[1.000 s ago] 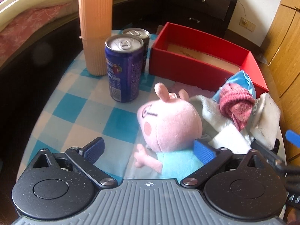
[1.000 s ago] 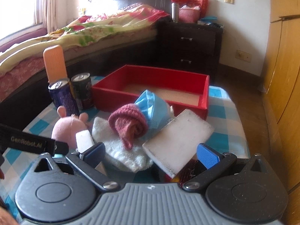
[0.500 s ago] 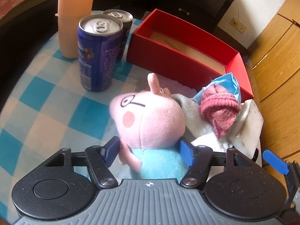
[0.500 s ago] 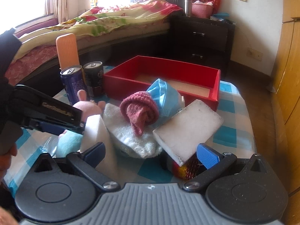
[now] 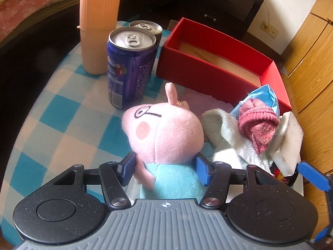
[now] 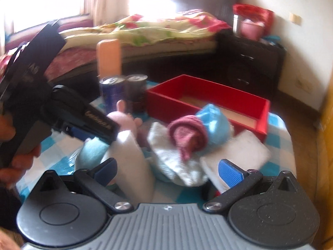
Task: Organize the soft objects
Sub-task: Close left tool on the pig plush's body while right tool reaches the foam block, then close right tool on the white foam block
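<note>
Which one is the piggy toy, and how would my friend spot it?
Find the red box on the checked tablecloth. In front of it, beside the purple can, is the pig plush, held in the left gripper. Nothing else has a pink head, glasses and blue body.

You have two drink cans (image 5: pixel 131 66), one red box (image 5: pixel 218 62), one pig plush (image 5: pixel 164 133), one pink sock (image 5: pixel 258 123), one towel (image 5: pixel 226 133) and one peach ribbed tube (image 5: pixel 97 25).
</note>
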`<state>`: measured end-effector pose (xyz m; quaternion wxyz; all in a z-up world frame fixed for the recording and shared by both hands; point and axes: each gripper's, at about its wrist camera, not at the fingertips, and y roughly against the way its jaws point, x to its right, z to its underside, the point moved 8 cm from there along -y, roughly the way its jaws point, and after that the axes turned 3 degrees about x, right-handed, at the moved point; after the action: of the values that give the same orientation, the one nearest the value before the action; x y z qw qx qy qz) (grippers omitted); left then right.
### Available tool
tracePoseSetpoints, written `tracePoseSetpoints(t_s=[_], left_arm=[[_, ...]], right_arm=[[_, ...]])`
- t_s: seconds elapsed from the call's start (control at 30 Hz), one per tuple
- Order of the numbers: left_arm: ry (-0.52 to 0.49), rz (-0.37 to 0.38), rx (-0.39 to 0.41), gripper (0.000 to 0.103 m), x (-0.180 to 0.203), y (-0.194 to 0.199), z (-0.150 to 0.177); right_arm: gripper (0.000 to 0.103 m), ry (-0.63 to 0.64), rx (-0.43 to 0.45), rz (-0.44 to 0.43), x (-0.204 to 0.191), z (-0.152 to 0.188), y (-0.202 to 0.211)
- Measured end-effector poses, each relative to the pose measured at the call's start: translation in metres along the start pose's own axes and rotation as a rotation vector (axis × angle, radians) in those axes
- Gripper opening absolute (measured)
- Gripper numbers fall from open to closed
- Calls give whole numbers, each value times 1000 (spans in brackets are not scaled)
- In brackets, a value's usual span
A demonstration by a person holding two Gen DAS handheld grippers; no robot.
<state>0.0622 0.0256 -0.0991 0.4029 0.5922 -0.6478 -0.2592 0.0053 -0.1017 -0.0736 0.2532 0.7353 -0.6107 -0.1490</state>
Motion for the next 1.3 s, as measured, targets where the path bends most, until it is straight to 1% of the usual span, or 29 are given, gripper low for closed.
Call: tracePoseSetpoints(t_s=[0.07,0.1,0.17,0.23,0.27,0.3,0.37,0.43,0.47,0.5,0.57,0.67,0.7,0.73,0.8,0.83,0.87,0.93,1.03,1.07,1.1,1.13,1.2,1.3], left_arm=[[6,2,0,60,-3,3,0],[1,-4,4,60,-4,4,0],[-5,-18,11,60,-7,5,-1],[-13,-17,6,60,-7,5,0],[-17,-20,4,59,-7,4,0],[-28,-31,10,59,-7,5,-1],[-45,-47,24,59,-9,7,-3],[-41,-47,19,60,-10,6,-4],[-48,-46,17,60,-9,6,-3],[-64,-45,13,60,-7,6,-3],[-85,-47,9,60,-2,6,-1],[-115,-60,9,60,4,5,0],[-121,-66,9,60,5,5,0],[-130,-71,9,60,6,5,1],[-142,-78,9,60,7,6,2],[-147,-80,8,61,7,6,2],[-151,-82,8,61,7,6,3],[-158,-84,7,61,7,7,3],[-163,-84,4,62,6,6,3],[-166,-85,2,62,5,6,3],[-171,-87,1,63,5,6,4],[-179,-89,2,63,6,5,4],[-193,-96,7,65,6,6,4],[-223,-111,17,66,6,8,4]], right_arm=[[82,18,-20,-16,-8,-3,-6],[80,21,-23,-39,-13,-4,-7],[80,17,-26,-82,-23,-6,-8],[68,18,-60,-111,-29,-4,-17],[52,12,-91,-133,-31,-3,-23],[41,-13,-126,-161,-30,-2,-30],[41,-87,-158,-195,-27,-3,-36],[40,-113,-179,-212,-25,-2,-40],[33,-135,-194,-226,-23,-2,-40],[28,-172,-216,-248,-22,-1,-39],[28,-225,-248,-255,-18,1,-38],[28,-237,-279,-245,-14,2,-37],[28,-243,-303,-244,-13,3,-38],[28,-250,-322,-235,-11,5,-39],[33,-244,-359,-188,-7,9,-42],[34,-237,-366,-171,-6,10,-43],[36,-240,-369,-164,-4,10,-45],[37,-248,-374,-157,-3,10,-45],[39,-237,-355,-142,-2,7,-43],[47,-237,-350,-143,-2,6,-41],[59,-231,-350,-140,-3,6,-42],[62,-219,-352,-127,-3,5,-43],[63,-200,-346,-125,-4,2,-46],[63,-207,-341,-133,-3,1,-47]])
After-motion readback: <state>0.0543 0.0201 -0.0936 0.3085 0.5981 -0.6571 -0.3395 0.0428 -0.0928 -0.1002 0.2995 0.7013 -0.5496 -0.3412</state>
